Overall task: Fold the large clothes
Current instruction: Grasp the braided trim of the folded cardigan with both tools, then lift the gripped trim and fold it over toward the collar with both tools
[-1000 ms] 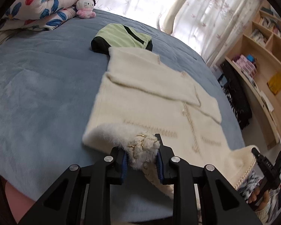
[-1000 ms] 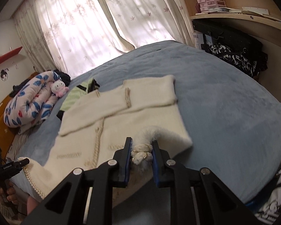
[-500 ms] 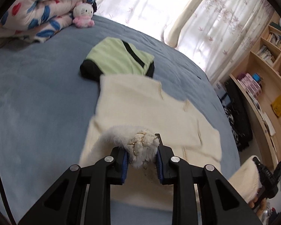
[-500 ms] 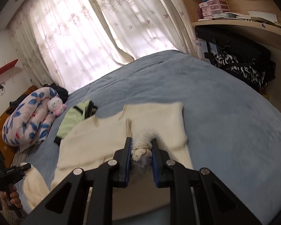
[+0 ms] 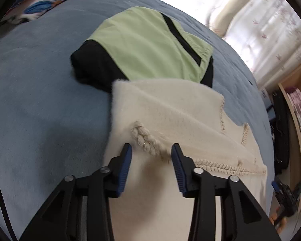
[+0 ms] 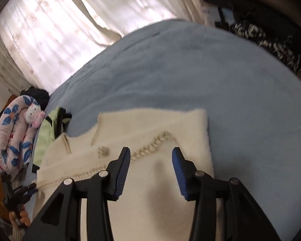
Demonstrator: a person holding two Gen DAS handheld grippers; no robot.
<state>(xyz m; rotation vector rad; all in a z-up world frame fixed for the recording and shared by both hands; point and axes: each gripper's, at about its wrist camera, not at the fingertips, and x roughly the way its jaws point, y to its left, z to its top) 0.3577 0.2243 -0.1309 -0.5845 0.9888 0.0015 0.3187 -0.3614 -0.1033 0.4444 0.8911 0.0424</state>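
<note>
A cream fluffy knit cardigan (image 5: 170, 116) with braided trim lies folded over on the blue bed. It also shows in the right wrist view (image 6: 150, 132). My left gripper (image 5: 151, 150) is open just above the folded hem corner, with the braid between its jaws but not clamped. My right gripper (image 6: 150, 154) is open and empty above the other hem corner. The right gripper also shows at the lower right edge of the left wrist view (image 5: 285, 192), and the left gripper at the lower left edge of the right wrist view (image 6: 20, 194).
A folded green and black garment (image 5: 146, 46) lies just beyond the cardigan's far edge. A floral quilt (image 6: 14, 136) with a pink plush toy (image 6: 34, 116) lies at the bed's left. Curtains (image 6: 70, 20) hang behind. Shelves (image 5: 297, 108) and dark bags (image 6: 271, 38) stand to the right.
Both grippers carried the hem corners forward over the cardigan, lowered them onto its upper part and opened. The hem now lies released on the garment.
</note>
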